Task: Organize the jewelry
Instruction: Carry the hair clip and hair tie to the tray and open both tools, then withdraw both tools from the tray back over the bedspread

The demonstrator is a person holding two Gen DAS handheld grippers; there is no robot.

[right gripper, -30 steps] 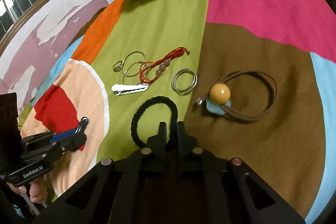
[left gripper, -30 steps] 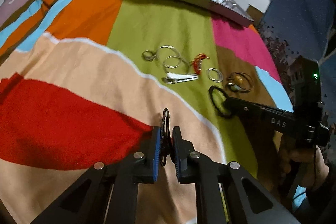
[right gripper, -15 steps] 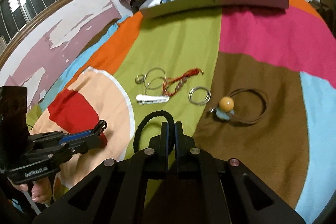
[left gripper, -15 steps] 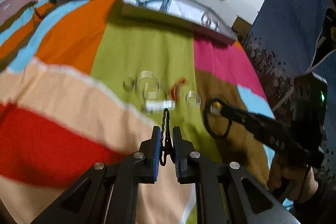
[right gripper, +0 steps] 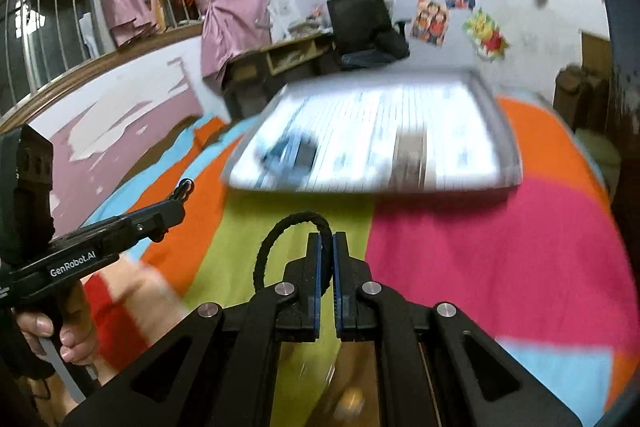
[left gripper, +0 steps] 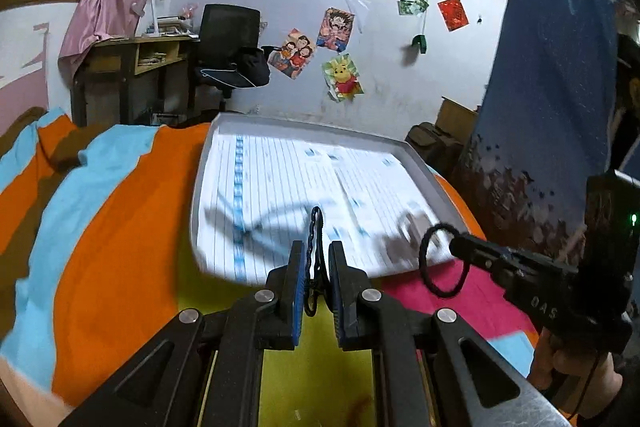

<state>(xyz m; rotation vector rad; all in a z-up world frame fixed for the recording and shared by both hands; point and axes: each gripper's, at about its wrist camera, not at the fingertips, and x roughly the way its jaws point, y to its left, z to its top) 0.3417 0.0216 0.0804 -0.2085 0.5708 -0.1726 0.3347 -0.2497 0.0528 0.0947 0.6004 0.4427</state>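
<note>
My left gripper (left gripper: 314,247) is shut on a small black clip (left gripper: 316,227) that sticks up between its blue pads. It hangs above the green stripe of the bedspread, just short of the grey paper-lined tray (left gripper: 304,125). My right gripper (right gripper: 333,243) is shut on a black braided hair tie (right gripper: 280,231), whose loop curls up and to the left. The left wrist view shows the right gripper (left gripper: 456,247) to the right with the hair tie (left gripper: 440,261) dangling beside the tray's near right corner. The tray (right gripper: 508,147) is blurred in the right wrist view, where the left gripper (right gripper: 182,193) is at the left.
A striped, multicoloured bedspread (left gripper: 120,247) covers the bed. A blurred blue item (right gripper: 288,155) lies in the tray's left part. Behind the bed stand a desk (left gripper: 132,67) and a black office chair (left gripper: 228,39). A blue cloth panel (left gripper: 552,127) rises at the right.
Both grippers have risen and travelled forward towards the tray, each still holding its item. The loose jewelry on the bedspread has dropped out of view, and the tray now fills the middle.
</note>
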